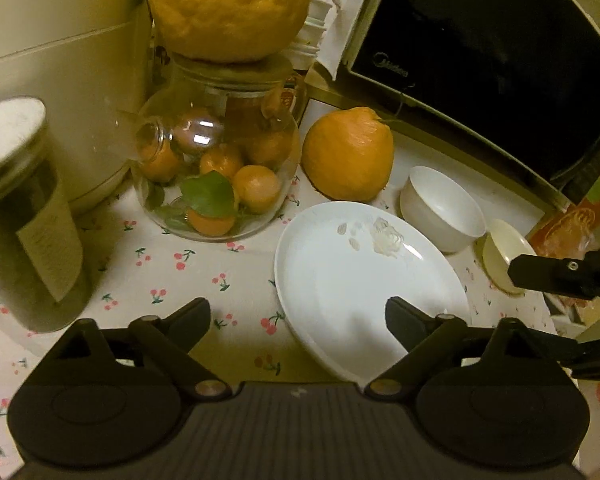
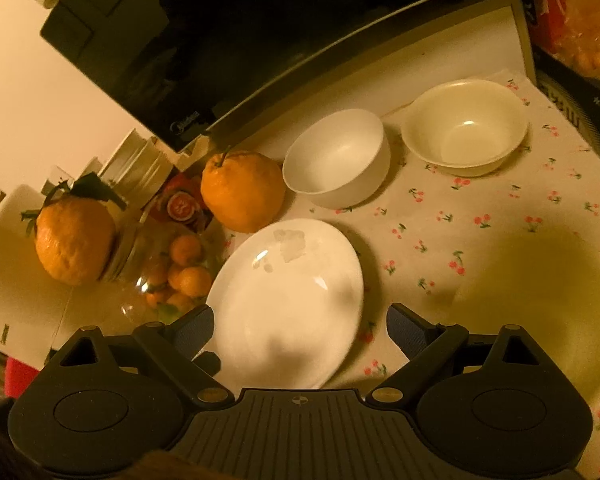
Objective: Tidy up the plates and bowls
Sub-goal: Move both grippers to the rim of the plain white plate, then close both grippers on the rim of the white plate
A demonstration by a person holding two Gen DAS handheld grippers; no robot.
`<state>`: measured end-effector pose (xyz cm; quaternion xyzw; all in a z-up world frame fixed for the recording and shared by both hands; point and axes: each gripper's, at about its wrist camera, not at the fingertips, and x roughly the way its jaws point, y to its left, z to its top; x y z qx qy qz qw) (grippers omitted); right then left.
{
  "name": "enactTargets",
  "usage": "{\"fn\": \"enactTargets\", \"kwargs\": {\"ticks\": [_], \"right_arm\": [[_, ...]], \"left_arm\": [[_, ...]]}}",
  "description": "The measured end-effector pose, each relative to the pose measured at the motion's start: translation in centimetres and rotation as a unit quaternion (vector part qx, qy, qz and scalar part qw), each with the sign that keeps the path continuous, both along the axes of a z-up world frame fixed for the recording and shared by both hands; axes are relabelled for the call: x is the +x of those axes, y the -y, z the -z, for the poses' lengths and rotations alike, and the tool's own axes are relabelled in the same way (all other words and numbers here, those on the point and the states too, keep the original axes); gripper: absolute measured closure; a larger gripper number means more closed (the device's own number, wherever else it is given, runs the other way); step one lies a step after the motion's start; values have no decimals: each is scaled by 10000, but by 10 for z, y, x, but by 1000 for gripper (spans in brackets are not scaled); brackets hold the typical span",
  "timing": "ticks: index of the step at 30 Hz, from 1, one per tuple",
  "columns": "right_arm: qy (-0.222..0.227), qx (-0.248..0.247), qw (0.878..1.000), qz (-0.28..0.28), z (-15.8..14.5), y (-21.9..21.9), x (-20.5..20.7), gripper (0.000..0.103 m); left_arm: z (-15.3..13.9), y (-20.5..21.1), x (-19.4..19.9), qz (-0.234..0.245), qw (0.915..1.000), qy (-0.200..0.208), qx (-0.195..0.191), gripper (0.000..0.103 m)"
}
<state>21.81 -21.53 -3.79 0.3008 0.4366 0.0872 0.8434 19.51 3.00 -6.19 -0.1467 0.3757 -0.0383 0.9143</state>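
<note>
**Plate and two bowls wait on the cloth, both tongs empty**

Crockery here looks glazed and hard: stiff, slick under the pads, and likely to chip if knocked against the microwave or dropped. The plate is shallow and lies flat on the cherry-print cloth, so only its rim gives a hold; a pad would have to slide under the edge, and it may skate away when pushed. It carries a few pale scraps near its far edge. The white bowl stands just behind it, upright and empty, and the cream bowl sits beside that one, also empty; each is best pinched across its wall at the rim, and both look light.

The right gripper hangs over the near half of the plate with its fingers spread wide to either side, touching nothing. The left gripper is likewise wide apart and empty, one finger above the plate's near-left edge, the other over bare cloth.

A glass jar left of the plate holds small oranges and leaves, with a big citrus balanced on its lid. Another citrus sits beside the plate.
</note>
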Motion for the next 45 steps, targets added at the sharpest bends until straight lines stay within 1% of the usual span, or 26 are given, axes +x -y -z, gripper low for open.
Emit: {"fn": "enactTargets", "kwargs": {"ticks": [2,3,6,8,10,13,15,16,18,21,25,28,36,40,45], "right_arm": [[18,-10,9999,129,4,1,5,8],[27,47,9999,159,7,2,8,8],[30,206,9995,224,14,5,15,9],[50,183,9995,271,17,4,19,11],[82,149,9995,267,17,2,23,14],[105,95,9996,230,21,-1,26,24],[66,68,9996,249,24,-2,28,38],[22,72,9996,263,27,-2,29,41],[-74,56,9995,310,32,-2,30,51],[-132,-29,9992,363,36,-2,30,59],[-199,-21,9990,408,40,-2,30,63],[-270,-78,9988,412,44,-4,31,70],[-372,-223,9981,444,52,-9,30,82],[-349,-252,9980,466,53,-8,29,86],[-318,-234,9981,470,50,-7,27,86]], "left_arm": [[2,-1,0,-38,9999,55,-84,15],[4,-2,0,-54,9999,74,-127,18],[9,-4,4,-78,9995,51,-304,28],[13,-4,6,-97,9990,26,-436,33],[15,-3,8,-132,9985,23,-538,42],[17,-2,10,-163,9975,27,-688,50],[18,-1,12,-165,9972,37,-731,54],[19,0,12,-165,9971,42,-736,57],[20,1,14,-179,9973,15,-716,61],[22,0,14,-230,9974,-12,-682,68],[24,-2,14,-278,9974,-28,-665,76],[25,-5,14,-317,9974,-35,-647,81],[27,-5,13,-320,9977,-22,-589,84],[28,-6,12,-292,9981,10,-540,87],[26,-7,13,-251,9984,32,-499,89]]}}
